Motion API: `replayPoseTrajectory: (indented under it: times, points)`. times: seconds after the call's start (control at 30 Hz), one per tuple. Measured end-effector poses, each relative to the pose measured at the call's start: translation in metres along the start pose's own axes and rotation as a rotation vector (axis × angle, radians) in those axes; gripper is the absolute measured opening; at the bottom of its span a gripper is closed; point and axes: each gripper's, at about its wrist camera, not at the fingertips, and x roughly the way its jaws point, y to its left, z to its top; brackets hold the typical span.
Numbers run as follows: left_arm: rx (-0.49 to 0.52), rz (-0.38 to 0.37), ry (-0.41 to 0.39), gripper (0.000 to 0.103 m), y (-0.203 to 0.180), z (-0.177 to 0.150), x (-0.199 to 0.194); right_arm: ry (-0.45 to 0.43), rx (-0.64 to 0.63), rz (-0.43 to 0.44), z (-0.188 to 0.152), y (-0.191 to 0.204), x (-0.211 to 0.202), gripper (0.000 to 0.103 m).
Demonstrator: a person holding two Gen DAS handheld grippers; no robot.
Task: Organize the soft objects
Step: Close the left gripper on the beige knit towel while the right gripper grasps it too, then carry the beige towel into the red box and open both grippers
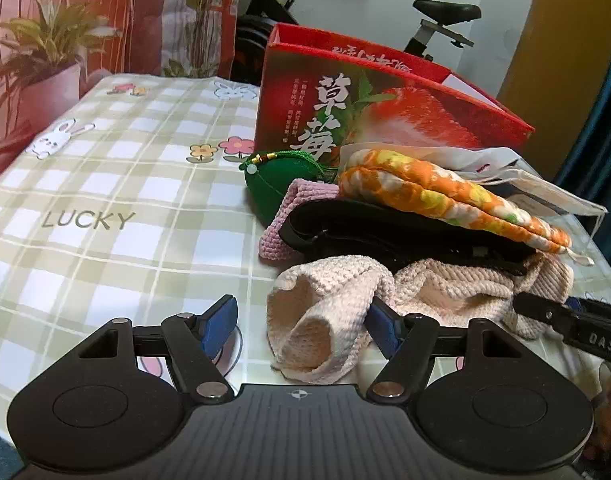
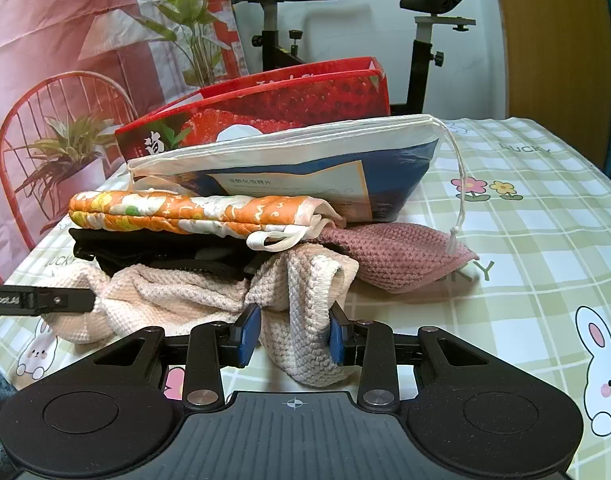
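Observation:
A cream knitted cloth (image 1: 325, 312) (image 2: 301, 312) lies at the front of a pile of soft things on the checked tablecloth (image 1: 105, 184). On it lie a black pouch (image 1: 385, 228) (image 2: 153, 252), an orange flowered quilted pad (image 1: 445, 192) (image 2: 193, 210), a pink knitted piece (image 1: 281, 216) (image 2: 393, 256) and a green pouch (image 1: 281, 180). My left gripper (image 1: 301, 326) is open around one end of the cream cloth. My right gripper (image 2: 295, 336) has its jaws against a fold of the other end.
A red strawberry box (image 1: 385, 108) (image 2: 289, 100) stands open behind the pile. A white and blue drawstring bag (image 2: 305, 168) leans on it. An exercise bike (image 2: 425, 40), a red chair (image 2: 65, 128) and a potted plant stand beyond the table.

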Motion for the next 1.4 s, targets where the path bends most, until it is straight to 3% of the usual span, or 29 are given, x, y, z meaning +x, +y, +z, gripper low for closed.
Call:
replayPoseTrajectory:
  times: [0.1, 0.17, 0.23, 0.37, 0.43, 0.67, 1.03, 1.4]
  points:
    - [-0.043, -0.031, 0.010, 0.069, 0.007, -0.001, 0.005, 0.002, 0.008, 0.001, -0.001, -0.001, 0.001, 0.033]
    - [-0.064, -0.077, 0.012, 0.055, 0.010, -0.002, 0.005, 0.003, 0.006, 0.002, -0.001, -0.001, 0.002, 0.033]
    - [-0.050, -0.109, 0.004, 0.032, 0.007, -0.004, 0.002, 0.004, 0.002, 0.004, 0.000, 0.001, 0.001, 0.030]
    - [0.004, -0.106, -0.017, 0.021, -0.003, -0.005, -0.002, 0.000, 0.005, 0.006, 0.003, 0.002, -0.004, 0.012]
    - [-0.014, -0.104, -0.026, 0.015, 0.000, -0.005, -0.005, -0.009, 0.016, 0.011, 0.005, 0.000, -0.009, 0.012]
    - [-0.005, -0.108, -0.114, 0.014, 0.000, 0.003, -0.030, -0.071, -0.024, 0.048, 0.018, 0.010, -0.035, 0.011]
    - [0.010, -0.125, -0.348, 0.014, -0.006, 0.035, -0.092, -0.241, -0.127, 0.079, 0.062, 0.037, -0.082, 0.011]
    - [0.050, -0.124, -0.373, 0.014, -0.021, 0.103, -0.086, -0.295, -0.171, 0.088, 0.136, 0.033, -0.071, 0.011]
